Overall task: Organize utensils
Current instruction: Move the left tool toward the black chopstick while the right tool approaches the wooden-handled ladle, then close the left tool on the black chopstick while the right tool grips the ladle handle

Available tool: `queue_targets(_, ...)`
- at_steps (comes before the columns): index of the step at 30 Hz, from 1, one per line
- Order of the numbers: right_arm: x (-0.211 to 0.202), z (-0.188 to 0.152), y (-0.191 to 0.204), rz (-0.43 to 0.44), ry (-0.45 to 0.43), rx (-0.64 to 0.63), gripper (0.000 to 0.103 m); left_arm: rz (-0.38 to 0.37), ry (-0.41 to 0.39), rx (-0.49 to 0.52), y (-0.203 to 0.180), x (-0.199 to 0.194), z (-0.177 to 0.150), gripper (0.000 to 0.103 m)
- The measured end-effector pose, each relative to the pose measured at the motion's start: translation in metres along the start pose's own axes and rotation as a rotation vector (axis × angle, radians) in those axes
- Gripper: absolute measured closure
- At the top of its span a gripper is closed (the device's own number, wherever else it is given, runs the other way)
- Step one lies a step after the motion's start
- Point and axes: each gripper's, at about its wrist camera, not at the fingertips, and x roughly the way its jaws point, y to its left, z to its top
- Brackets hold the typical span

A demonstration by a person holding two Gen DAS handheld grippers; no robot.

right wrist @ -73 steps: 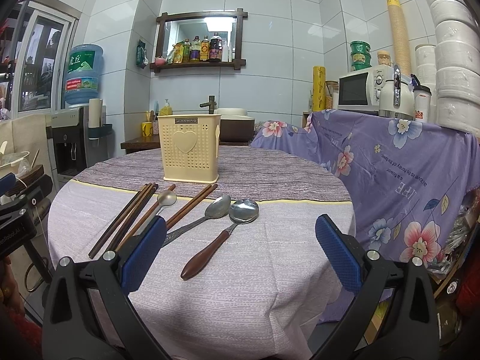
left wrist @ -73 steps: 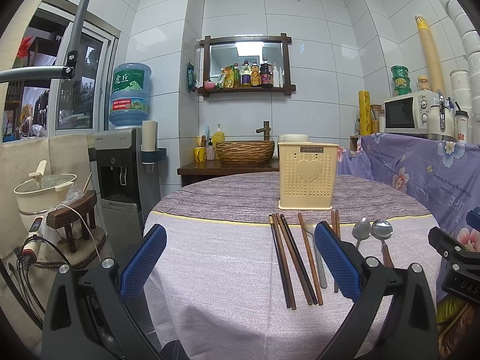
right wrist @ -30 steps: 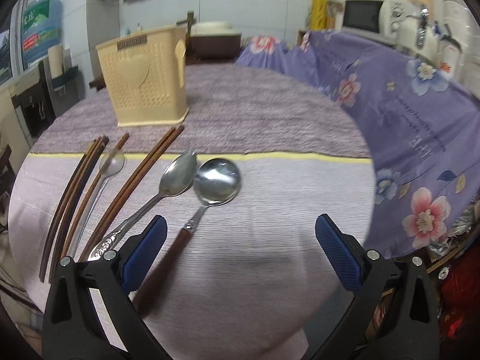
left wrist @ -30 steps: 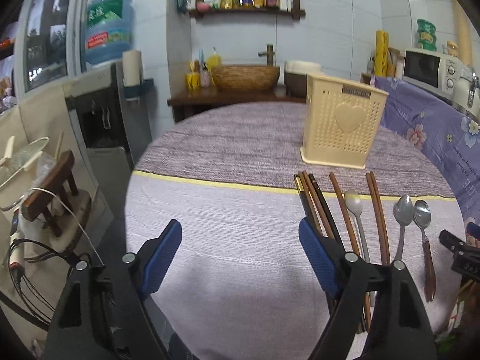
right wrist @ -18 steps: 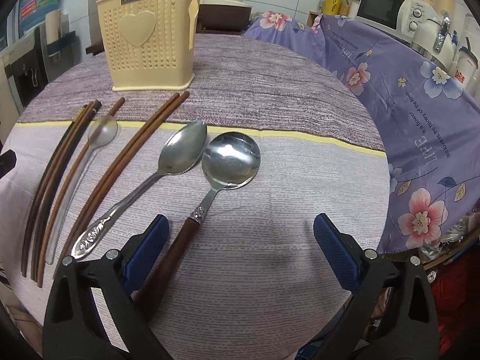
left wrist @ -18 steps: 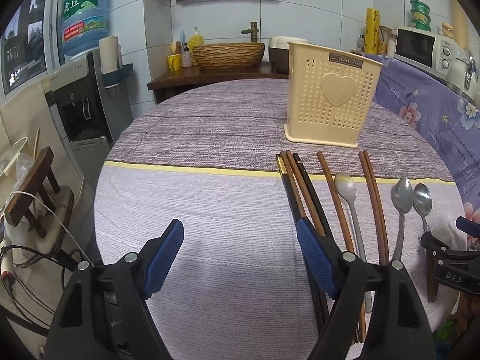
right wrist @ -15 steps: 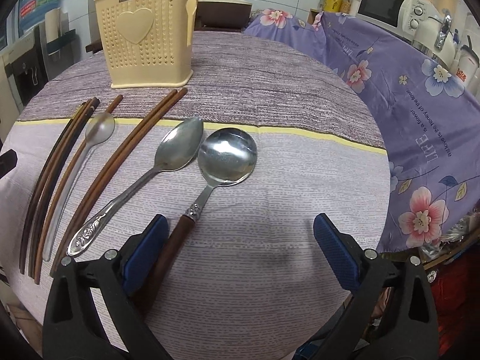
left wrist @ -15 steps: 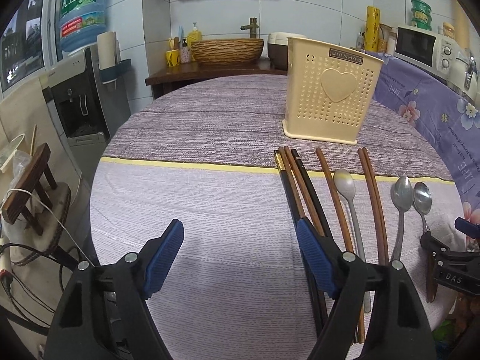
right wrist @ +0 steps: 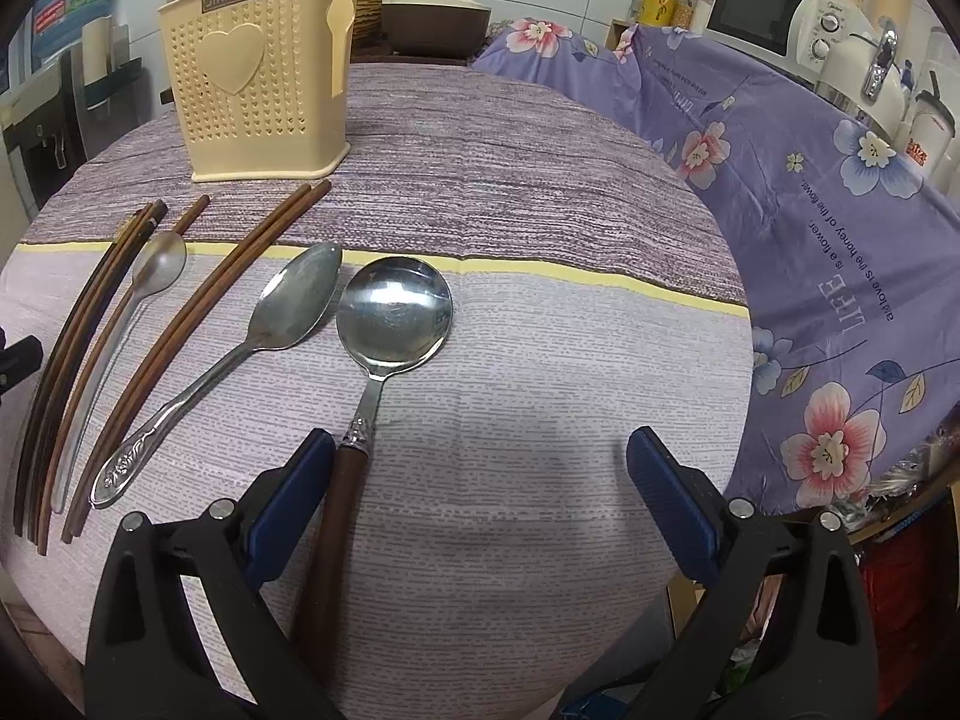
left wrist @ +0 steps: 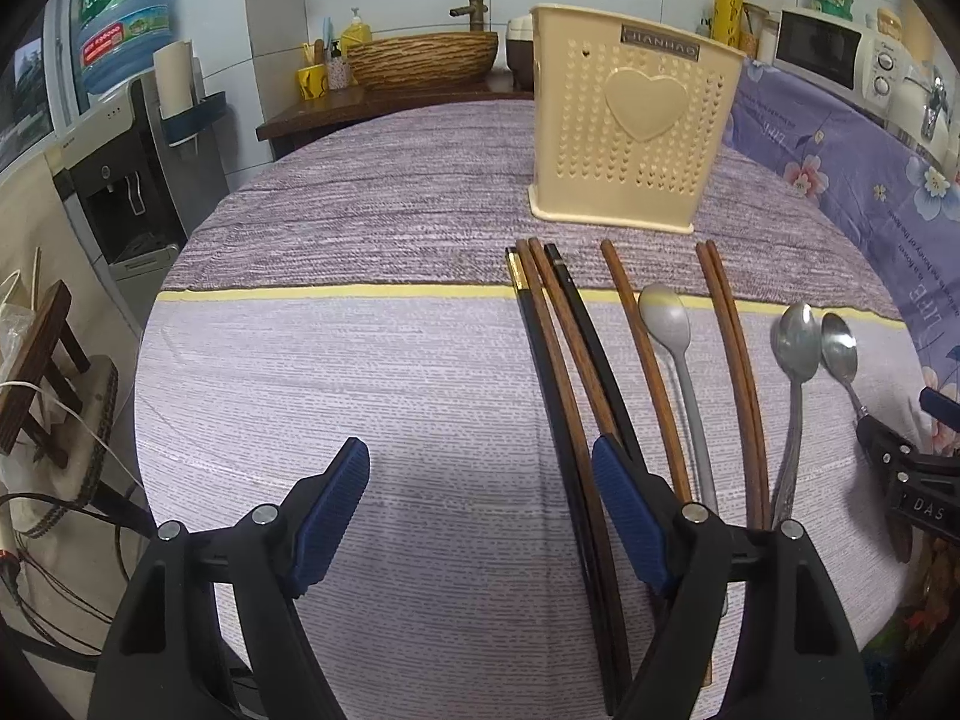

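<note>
A cream perforated utensil holder (left wrist: 630,126) with a heart stands upright at the far side of the round table; it also shows in the right wrist view (right wrist: 264,66). In front of it lie several dark and brown chopsticks (left wrist: 564,360), a grey spoon (left wrist: 669,324), a steel spoon (right wrist: 282,312) and a round steel spoon with a brown handle (right wrist: 390,306). My left gripper (left wrist: 480,480) is open and empty, low over the cloth, its right finger over the leftmost chopsticks. My right gripper (right wrist: 480,468) is open and empty, its left finger beside the brown handle (right wrist: 336,516).
The round table (left wrist: 336,384) has a lilac and purple striped cloth. A purple flowered cloth (right wrist: 810,192) covers a counter on the right with a microwave (right wrist: 762,6). A water dispenser (left wrist: 126,138) and a wooden stool (left wrist: 36,372) stand to the left.
Both grippers have moved forward and down toward the table. The utensils and the holder look larger and have stayed in place. Both grippers have stayed open.
</note>
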Motion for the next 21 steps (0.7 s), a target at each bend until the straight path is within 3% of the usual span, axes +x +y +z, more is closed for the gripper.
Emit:
queue_targets(10,0.002,0.0,-0.002,0.014,0.001,0.006,0.007,0.003,0.056,-0.001,0.001,0.012,-0.001,0.031)
queue_targets(17,0.007,0.007,-0.001,0.028,0.015,0.021,0.007,0.002,0.067,-0.001,0.01,0.029,0.018,0.03)
queue_targets(21,0.011,0.017,0.01,0.047,0.022,0.01,0.018,-0.003,0.101,-0.001,0.015,0.042,0.035,0.032)
